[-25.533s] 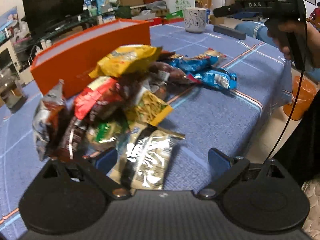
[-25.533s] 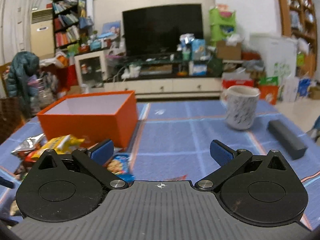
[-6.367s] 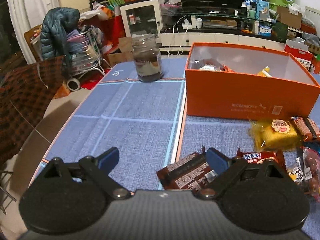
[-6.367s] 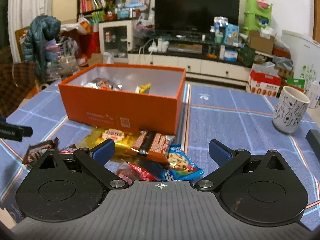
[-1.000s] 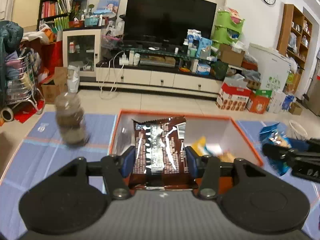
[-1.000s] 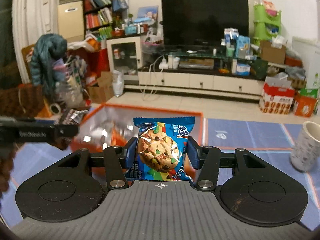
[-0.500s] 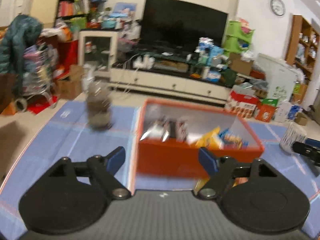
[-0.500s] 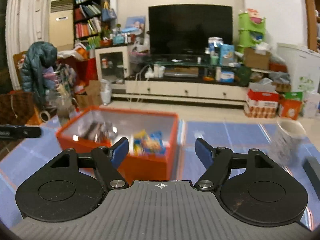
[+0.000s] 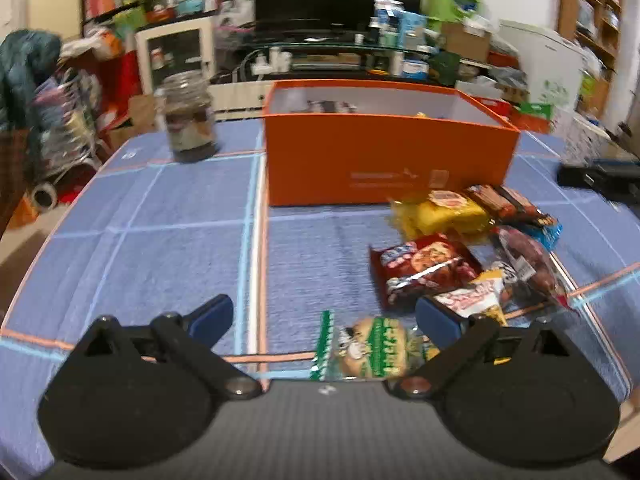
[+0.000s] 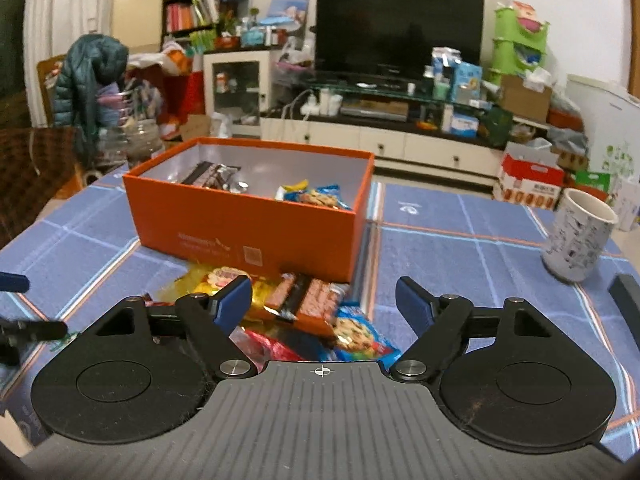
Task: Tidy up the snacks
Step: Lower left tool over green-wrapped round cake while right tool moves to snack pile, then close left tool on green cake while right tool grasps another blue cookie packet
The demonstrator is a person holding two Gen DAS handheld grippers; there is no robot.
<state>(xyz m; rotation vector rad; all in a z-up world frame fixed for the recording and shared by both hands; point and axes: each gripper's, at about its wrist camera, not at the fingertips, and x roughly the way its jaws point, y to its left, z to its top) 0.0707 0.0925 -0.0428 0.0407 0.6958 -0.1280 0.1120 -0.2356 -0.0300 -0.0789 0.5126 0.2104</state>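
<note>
Left tongs (image 9: 322,314) and right tongs (image 10: 324,298), jaws just opened wide and empty, hover over loose foil snack packets (image 9: 460,256) on the blue checked bench (image 9: 168,216). Beyond stands the open orange cardboard box (image 10: 248,220), holding a brown chocolate wrapper (image 10: 210,176) and a blue cookie packet (image 10: 320,196).

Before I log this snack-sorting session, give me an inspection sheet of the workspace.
Surface: table under blue checked cloth.
Job's things: open orange cardboard box holding several packets; loose foil snack packets heaped in front of it.
Clutter: glass jar, patterned white mug.
Grippers: left gripper and right gripper open, empty, jaws just widened.
Cables: nothing seen on the table.
Surroundings: black television, crowded shelves.
</note>
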